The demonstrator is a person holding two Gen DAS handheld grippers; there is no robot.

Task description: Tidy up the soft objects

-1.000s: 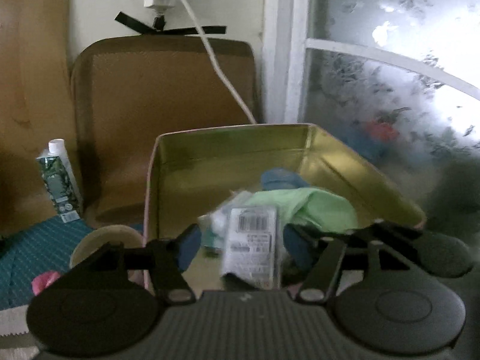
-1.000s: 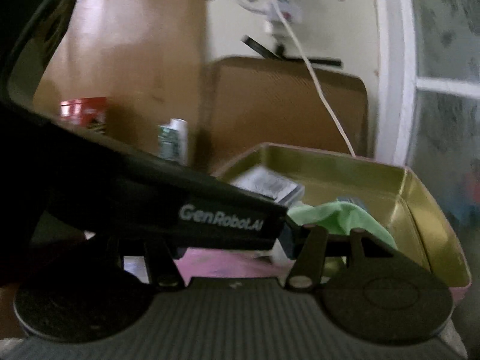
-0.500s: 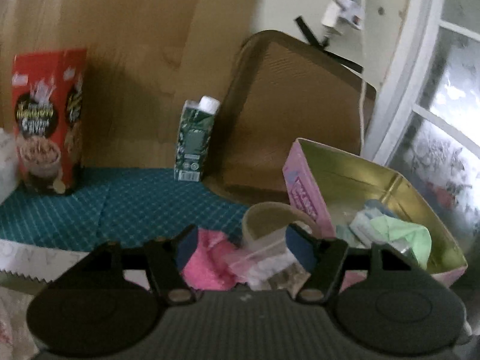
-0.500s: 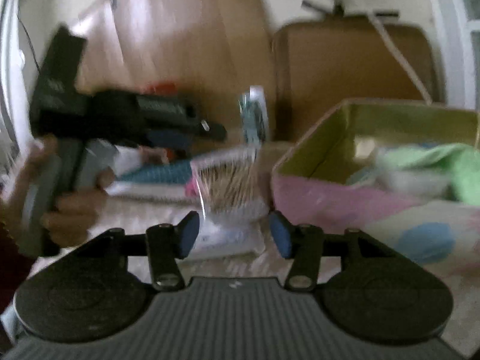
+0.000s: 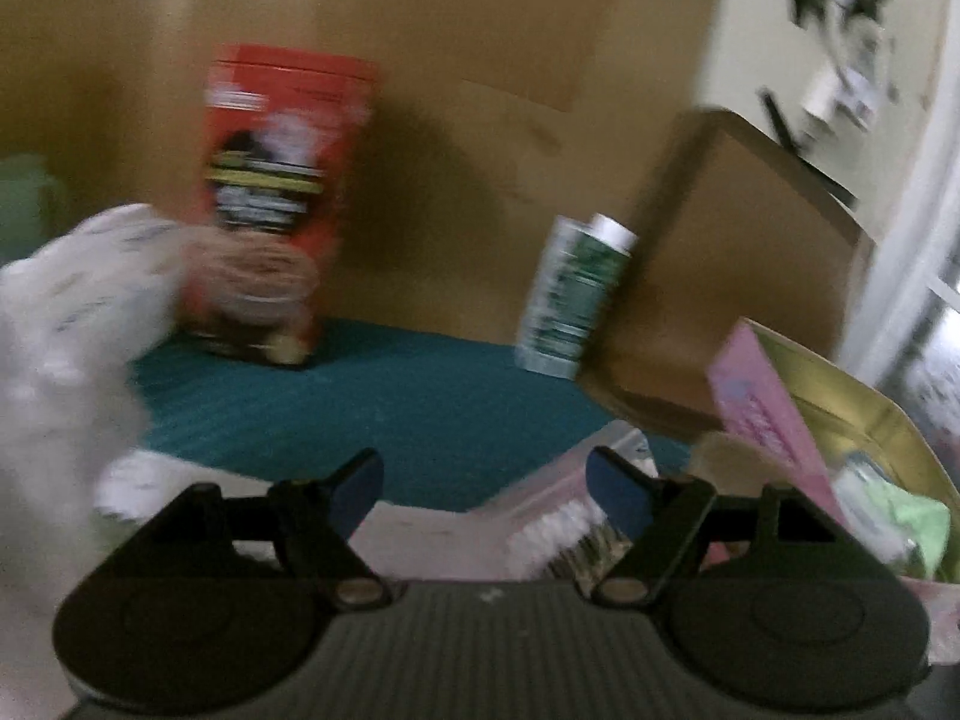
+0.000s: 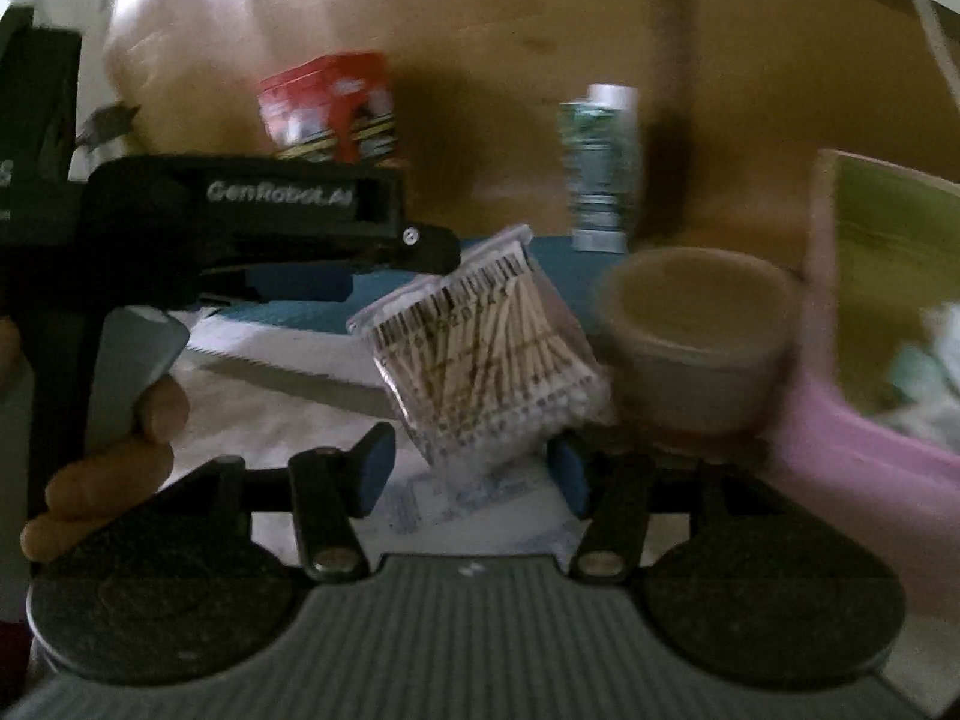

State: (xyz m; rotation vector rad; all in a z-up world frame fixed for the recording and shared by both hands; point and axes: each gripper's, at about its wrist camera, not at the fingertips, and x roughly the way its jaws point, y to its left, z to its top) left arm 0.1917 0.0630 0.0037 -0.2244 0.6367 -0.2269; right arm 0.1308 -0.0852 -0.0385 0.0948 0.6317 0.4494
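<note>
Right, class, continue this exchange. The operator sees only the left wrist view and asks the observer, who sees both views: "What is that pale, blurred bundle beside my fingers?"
Observer: A clear bag of cotton swabs with a barcode label on it.
Operator: Is the other gripper holding it?
Observer: No. The right gripper is open, with one of its fingers on each side of the bag's lower end.
Operator: Anything between the bag and the pink tin?
Observer: Yes, a beige cup stands upright between the bag and the pink tin.
</note>
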